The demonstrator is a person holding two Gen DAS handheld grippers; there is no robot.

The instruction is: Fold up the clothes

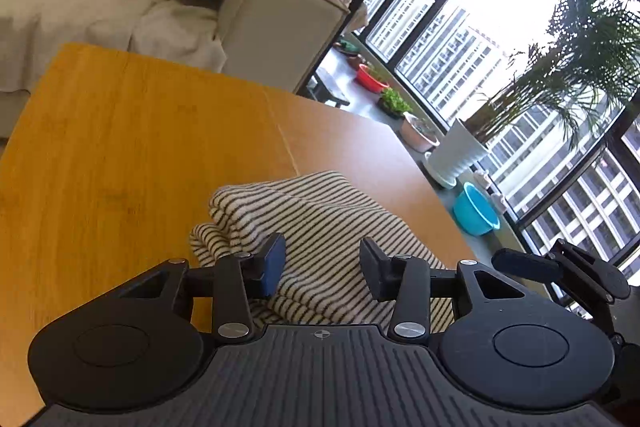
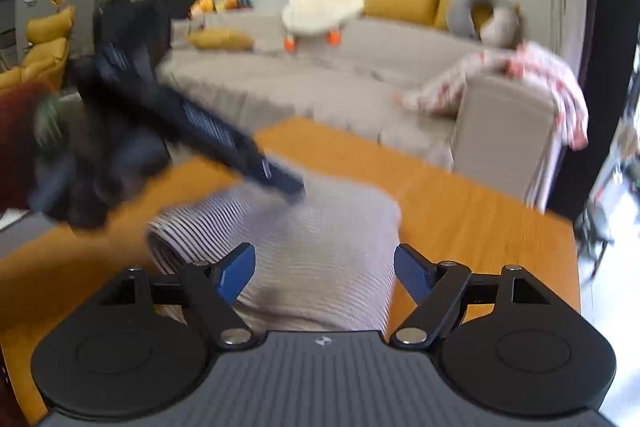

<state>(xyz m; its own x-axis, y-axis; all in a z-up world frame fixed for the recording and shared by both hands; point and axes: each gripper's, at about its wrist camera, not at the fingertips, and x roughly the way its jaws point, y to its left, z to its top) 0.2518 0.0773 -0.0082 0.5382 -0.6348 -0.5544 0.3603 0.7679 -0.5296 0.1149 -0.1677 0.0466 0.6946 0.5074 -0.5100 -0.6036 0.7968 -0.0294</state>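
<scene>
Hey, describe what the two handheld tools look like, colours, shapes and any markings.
Both are matte black. The left tool and right tool each have a ribbed grey-black body with a small round emblem, two round black discs at the sides, silver pivot screws, and linkage arms ending in blue-padded fingers. No cables show. A dark red sleeve appears, blurred.

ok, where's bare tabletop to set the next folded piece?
Free: the wooden table left of the striped garment, toward the sofa; also the strip between the garment and the window-side edge. Crowded: over the garment, where the open left gripper and open right gripper both hover.
</scene>
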